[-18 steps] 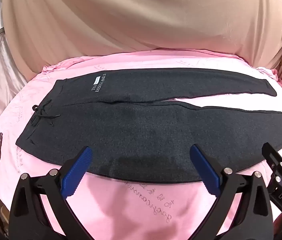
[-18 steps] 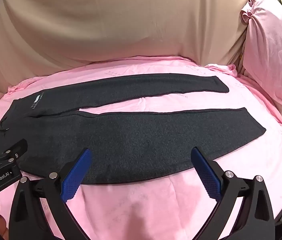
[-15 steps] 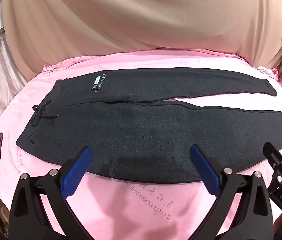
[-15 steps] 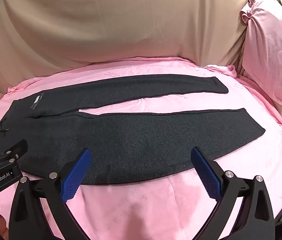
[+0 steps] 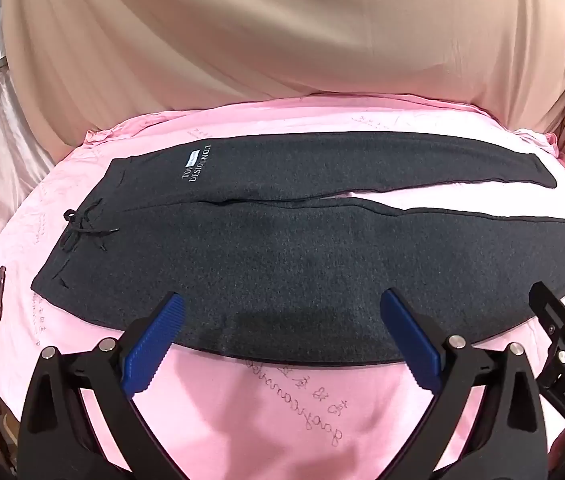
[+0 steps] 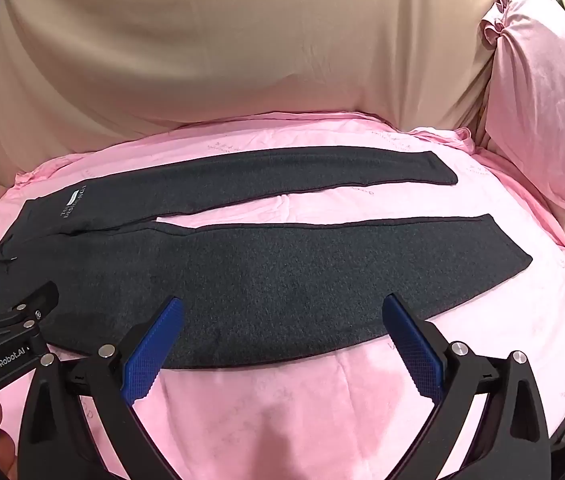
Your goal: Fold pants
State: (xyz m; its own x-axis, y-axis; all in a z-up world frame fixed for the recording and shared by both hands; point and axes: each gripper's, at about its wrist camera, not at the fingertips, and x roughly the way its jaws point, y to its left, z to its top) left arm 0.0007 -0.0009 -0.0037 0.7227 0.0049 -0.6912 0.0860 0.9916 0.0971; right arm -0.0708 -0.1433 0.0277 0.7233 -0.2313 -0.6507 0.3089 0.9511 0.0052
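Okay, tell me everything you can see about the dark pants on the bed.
The pants are dark charcoal, of a fuzzy knit-looking fabric, and lie flat and unfolded on the pink sheet. The waistband is at the left, with a black drawstring tied in a bow. White lettering sits near the waist on the far leg. The legs run rightward, parted by a narrow wedge of sheet. Both grippers hover open at the near edge; nothing grips the fabric.

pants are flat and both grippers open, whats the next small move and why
Probably lower both to the near leg's front edge and pinch it. The pants lie spread flat on the pink sheet, legs apart. The left hand-held gripper and right hand-held gripper hover open above that edge, holding nothing.
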